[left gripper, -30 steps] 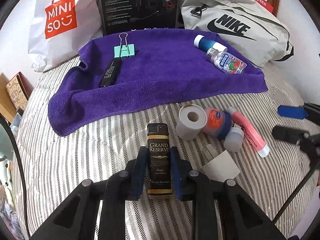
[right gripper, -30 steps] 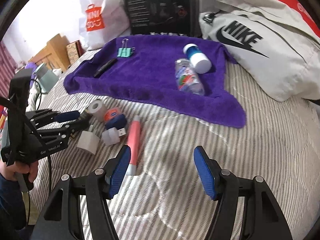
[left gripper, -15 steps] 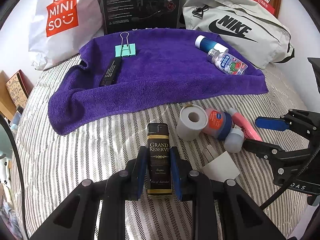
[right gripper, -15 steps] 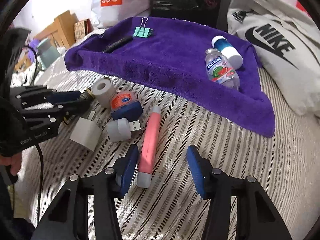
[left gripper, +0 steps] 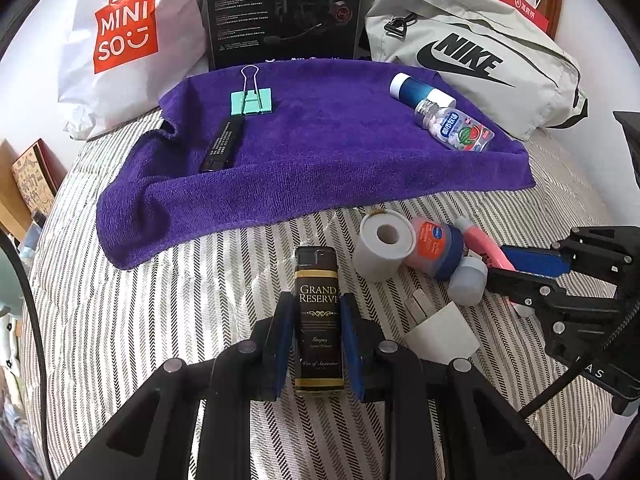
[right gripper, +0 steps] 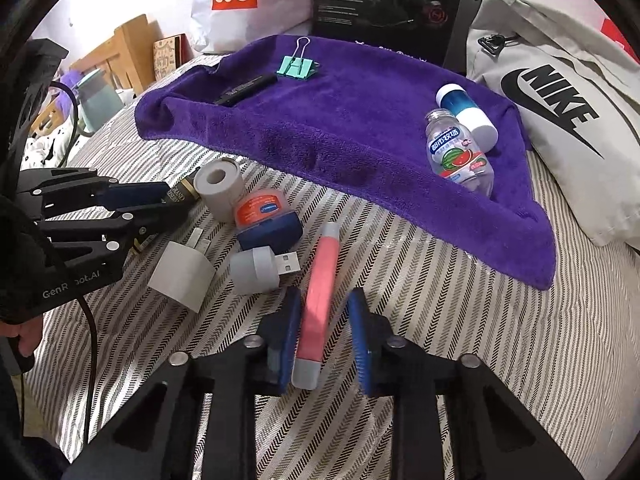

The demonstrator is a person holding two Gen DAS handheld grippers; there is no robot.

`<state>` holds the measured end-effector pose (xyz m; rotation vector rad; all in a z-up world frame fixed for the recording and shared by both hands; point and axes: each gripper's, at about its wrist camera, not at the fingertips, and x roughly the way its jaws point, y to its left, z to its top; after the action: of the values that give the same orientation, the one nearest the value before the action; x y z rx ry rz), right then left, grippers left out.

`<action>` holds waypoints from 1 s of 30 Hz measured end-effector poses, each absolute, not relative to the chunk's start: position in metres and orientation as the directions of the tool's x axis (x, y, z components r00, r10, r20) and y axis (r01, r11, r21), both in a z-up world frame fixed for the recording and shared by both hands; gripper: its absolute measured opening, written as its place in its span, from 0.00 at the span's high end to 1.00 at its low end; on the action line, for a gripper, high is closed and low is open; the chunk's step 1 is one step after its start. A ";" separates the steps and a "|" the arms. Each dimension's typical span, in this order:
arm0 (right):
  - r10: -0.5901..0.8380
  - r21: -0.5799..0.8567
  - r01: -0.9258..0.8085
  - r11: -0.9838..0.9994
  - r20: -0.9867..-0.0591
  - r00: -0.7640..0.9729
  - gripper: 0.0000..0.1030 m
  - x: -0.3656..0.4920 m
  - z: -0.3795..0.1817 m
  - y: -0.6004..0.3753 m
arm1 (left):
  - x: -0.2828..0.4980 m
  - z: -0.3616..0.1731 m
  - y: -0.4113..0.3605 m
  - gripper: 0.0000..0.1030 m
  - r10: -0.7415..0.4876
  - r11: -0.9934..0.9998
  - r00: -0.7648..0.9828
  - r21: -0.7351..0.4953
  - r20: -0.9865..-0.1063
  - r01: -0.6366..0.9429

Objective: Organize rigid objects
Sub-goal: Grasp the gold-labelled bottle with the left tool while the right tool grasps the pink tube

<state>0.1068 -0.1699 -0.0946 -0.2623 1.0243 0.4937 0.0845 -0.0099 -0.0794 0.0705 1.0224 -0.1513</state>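
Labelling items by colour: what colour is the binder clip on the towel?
Mint green binder clip, clearest in the left wrist view.

Bed [left gripper: 120, 320]: white w/ black herringbone stripes. Towel [left gripper: 320, 152] at far edge: purple. Binder clip [left gripper: 251, 102]: mint green. Lighter [left gripper: 319, 320]: black w/ gold lettering. Glue stick [right gripper: 320, 296]: pink, grey cap. Jar [right gripper: 262, 216]: orange label, navy lid. Claw pads [right gripper: 290, 328]: blue. Bag [left gripper: 124, 28]: white w/ red logo.

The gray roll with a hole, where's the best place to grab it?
Probably across its round sides, from above. The gray roll leans with its hole facing up, against the orange-lidded jar and close to the left gripper, so pinch across the two free sides.
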 end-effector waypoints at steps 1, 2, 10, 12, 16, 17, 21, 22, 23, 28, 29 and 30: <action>0.270 0.020 -0.509 0.860 -0.865 0.422 0.80 0.106 -0.095 -0.169 | 0.085 -0.079 -0.010 0.78 -0.090 0.988 0.513 -0.010 -0.854 0.157; 0.270 0.019 -0.511 0.860 -0.866 0.421 0.84 0.106 -0.095 -0.169 | 0.085 -0.079 -0.010 0.78 -0.090 0.988 0.513 -0.010 -0.854 0.157; 0.254 0.004 -0.503 0.864 -0.867 0.428 0.88 0.101 -0.092 -0.180 | 0.085 -0.079 -0.010 0.78 -0.087 0.987 0.509 -0.007 -0.856 0.158; 0.246 0.002 -0.488 0.873 -0.865 0.437 0.88 0.100 -0.091 -0.188 | 0.085 -0.079 -0.010 0.78 -0.088 0.987 0.508 -0.007 -0.857 0.160; 0.223 -0.008 -0.462 0.887 -0.868 0.443 0.88 0.099 -0.091 -0.204 | 0.085 -0.080 -0.011 0.78 -0.083 0.987 0.505 0.000 -0.859 0.162; 0.220 -0.002 -0.450 0.893 -0.871 0.440 0.88 0.100 -0.093 -0.208 | 0.085 -0.080 -0.012 0.78 -0.081 0.987 0.504 0.002 -0.860 0.162; 0.230 0.023 -0.429 0.903 -0.869 0.438 0.88 0.099 -0.095 -0.220 | 0.086 -0.080 -0.012 0.78 -0.076 0.987 0.502 0.008 -0.861 0.163; 0.227 0.019 -0.427 0.904 -0.869 0.441 0.88 0.099 -0.095 -0.220 | 0.086 -0.080 -0.013 0.78 -0.075 0.987 0.503 0.009 -0.861 0.163; 0.228 0.019 -0.428 0.904 -0.868 0.442 0.88 0.099 -0.096 -0.220 | 0.086 -0.080 -0.013 0.78 -0.074 0.987 0.503 0.010 -0.861 0.163; 0.232 0.019 -0.429 0.903 -0.863 0.450 0.88 0.097 -0.096 -0.221 | 0.086 -0.080 -0.014 0.78 -0.070 0.987 0.505 0.013 -0.861 0.158; 0.232 0.018 -0.430 0.903 -0.862 0.451 0.88 0.097 -0.096 -0.221 | 0.086 -0.081 -0.014 0.78 -0.069 0.987 0.505 0.013 -0.860 0.157; 0.232 0.018 -0.431 0.902 -0.861 0.452 0.88 0.096 -0.097 -0.221 | 0.086 -0.080 -0.014 0.78 -0.068 0.987 0.504 0.016 -0.861 0.161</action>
<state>0.0964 -0.2210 -0.0966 -0.2152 1.0243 0.4134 0.0861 -0.0138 -0.0803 0.0990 1.0341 -0.1386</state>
